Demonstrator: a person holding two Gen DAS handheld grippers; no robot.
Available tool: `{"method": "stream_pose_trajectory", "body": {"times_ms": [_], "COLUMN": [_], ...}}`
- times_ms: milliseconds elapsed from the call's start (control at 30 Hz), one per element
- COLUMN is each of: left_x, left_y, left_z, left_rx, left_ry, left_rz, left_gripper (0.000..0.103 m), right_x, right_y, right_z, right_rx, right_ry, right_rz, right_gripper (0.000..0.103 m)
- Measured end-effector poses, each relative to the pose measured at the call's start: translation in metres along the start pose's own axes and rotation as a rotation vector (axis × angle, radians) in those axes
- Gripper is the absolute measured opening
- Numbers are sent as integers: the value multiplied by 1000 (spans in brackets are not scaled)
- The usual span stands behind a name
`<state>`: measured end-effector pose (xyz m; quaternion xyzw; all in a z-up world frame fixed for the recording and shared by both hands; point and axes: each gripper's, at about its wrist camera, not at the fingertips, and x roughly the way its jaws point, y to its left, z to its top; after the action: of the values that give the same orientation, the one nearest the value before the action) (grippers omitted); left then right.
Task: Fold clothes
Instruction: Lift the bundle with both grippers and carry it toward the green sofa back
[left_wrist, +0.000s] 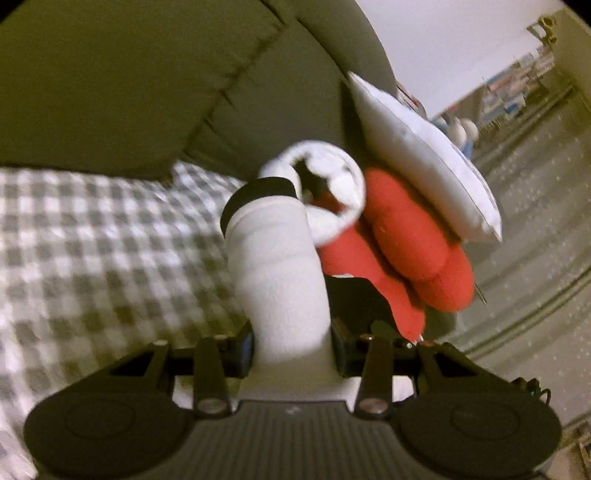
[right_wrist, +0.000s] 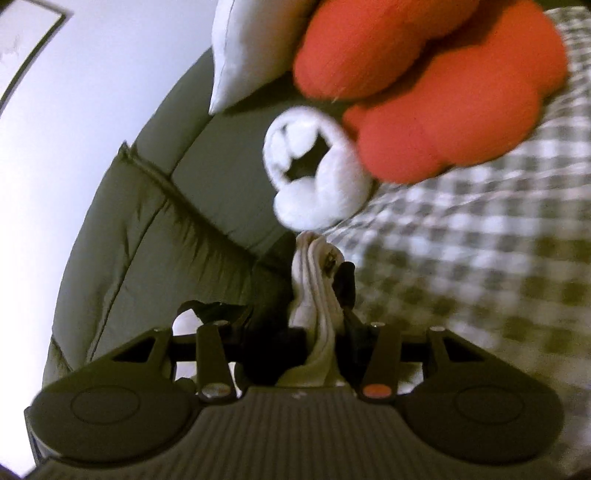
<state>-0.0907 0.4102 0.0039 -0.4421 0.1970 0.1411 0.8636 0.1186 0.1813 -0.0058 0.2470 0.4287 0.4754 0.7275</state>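
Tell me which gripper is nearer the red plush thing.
Probably left, though it's close. The left gripper, shut on the white sock, has the red plush thing just off its right finger. The right gripper, clamping bunched white fabric, sits below it with the sock's cuff between.

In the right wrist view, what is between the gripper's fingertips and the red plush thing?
The white sock: its open rolled cuff sits between the right gripper, shut on the sock's other end, and the red plush.
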Motion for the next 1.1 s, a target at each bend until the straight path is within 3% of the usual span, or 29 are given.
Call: {"method": "stream_pose_trajectory", "body": {"times_ms": [500,667,767,867,967,1100], "left_x": [-25,-24,-19,-21,-32,-49], "left_y": [68,95,110,111,103,96], "left_z": [1,-7,-12,-14,-12,-5], "left_rx": [-70,-102,-145,-133,-100,-43], "left_ry": [-256,-276,-269,-289,-347,-439], "left_rz": [149,192,234,272,314,356], "left_gripper": [41,41,46,55,58,63], "right_x": [118,144,155,154,147,133], "right_y": [32,31,22,16,21,27], "right_z": [-11,-22,-30,-34,-33,-24], "right_rx": [-110,-155,-164,-170,-189,-201], "right_ry": [112,161,180,167,158,116], "right_rz": [120,118,54,45,28,14], "right_gripper": [47,47,47,50,60,61]}}
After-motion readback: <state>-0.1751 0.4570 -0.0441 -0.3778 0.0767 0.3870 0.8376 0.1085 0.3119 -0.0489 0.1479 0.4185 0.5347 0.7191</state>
